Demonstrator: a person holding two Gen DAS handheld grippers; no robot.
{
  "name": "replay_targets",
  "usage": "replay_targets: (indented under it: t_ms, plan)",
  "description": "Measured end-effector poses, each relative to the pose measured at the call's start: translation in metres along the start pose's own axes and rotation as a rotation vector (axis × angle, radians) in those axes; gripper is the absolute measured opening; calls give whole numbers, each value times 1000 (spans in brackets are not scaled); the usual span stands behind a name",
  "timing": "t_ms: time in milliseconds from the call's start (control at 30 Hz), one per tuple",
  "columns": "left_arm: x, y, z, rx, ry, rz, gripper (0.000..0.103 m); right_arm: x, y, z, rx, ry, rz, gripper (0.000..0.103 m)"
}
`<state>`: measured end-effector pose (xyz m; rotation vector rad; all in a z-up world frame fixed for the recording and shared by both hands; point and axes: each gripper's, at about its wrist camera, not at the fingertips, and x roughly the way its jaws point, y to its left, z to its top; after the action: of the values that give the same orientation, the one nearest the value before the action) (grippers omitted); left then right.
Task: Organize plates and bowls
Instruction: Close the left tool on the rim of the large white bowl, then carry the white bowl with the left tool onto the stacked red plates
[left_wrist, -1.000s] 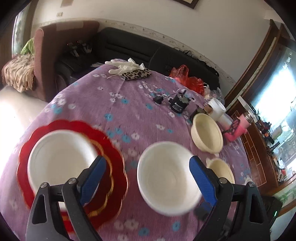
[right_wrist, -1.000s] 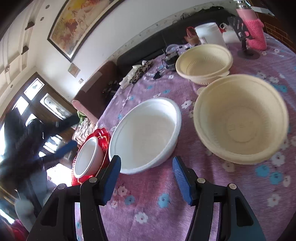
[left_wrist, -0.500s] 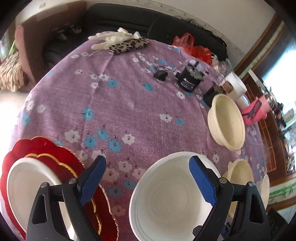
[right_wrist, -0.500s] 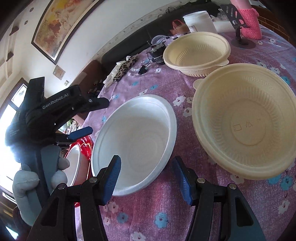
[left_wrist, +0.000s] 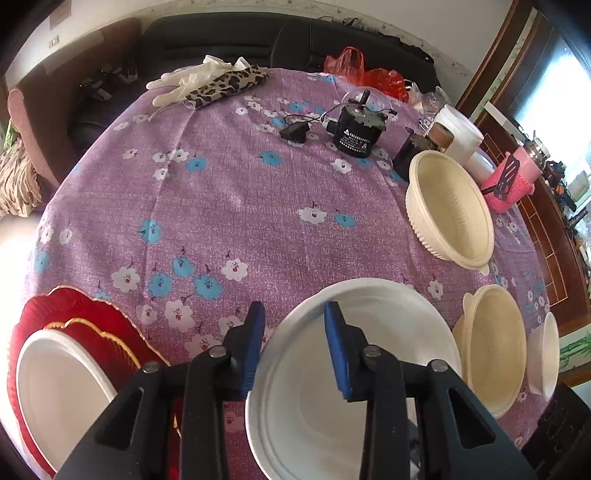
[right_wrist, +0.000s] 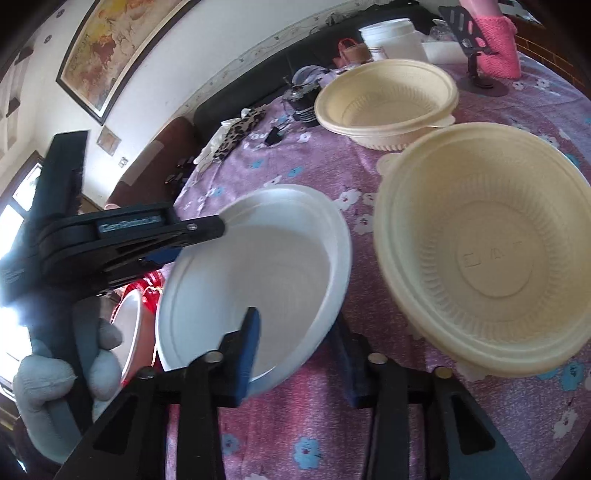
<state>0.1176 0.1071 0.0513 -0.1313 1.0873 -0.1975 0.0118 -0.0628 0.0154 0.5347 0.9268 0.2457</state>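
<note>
A large white bowl (left_wrist: 369, 369) sits on the purple flowered tablecloth; it also shows in the right wrist view (right_wrist: 258, 273). My left gripper (left_wrist: 295, 343) straddles its far-left rim, one finger inside and one outside, closing on it. My right gripper (right_wrist: 295, 350) straddles its near rim the same way. Both look closed on the rim. A smaller white bowl (left_wrist: 55, 398) rests on red scalloped plates (left_wrist: 85, 314) at the left. Two cream bowls (right_wrist: 491, 243) (right_wrist: 388, 99) stand to the right.
A black motor part (left_wrist: 356, 131), a leopard-print pouch (left_wrist: 225, 86), white gloves (left_wrist: 184, 79), a pink knitted bottle (left_wrist: 513, 177) and a white tub (left_wrist: 460, 136) sit at the table's far side. Another white bowl (left_wrist: 546, 354) is at the right edge.
Both grippers have moved in on the large white bowl and narrowed from wide open onto its rim, the left from the left side, the right from the near side.
</note>
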Motion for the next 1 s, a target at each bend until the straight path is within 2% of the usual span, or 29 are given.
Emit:
replay_targets:
  t_ms: [100,267,600,833,1000]
  plan:
    - [-7,1,-5,-8,-15,-2,32,-2,-2,-1,6,-5,-3,32]
    - [-30,4,-15,-27,-63,-7,32,-16,8,-1,-34,-47,-15,31]
    - [-104,18,-36,-74,-225,-29,32,-54,49,-9,-129,-119,-2,31]
    - [-156,58,-58,-131,-318,7,32,-55,95,-12,-186,-100,56,31]
    - [-165,104,-72,-218,-336,49,32,-38,141,-21,-266,-67,67,31]
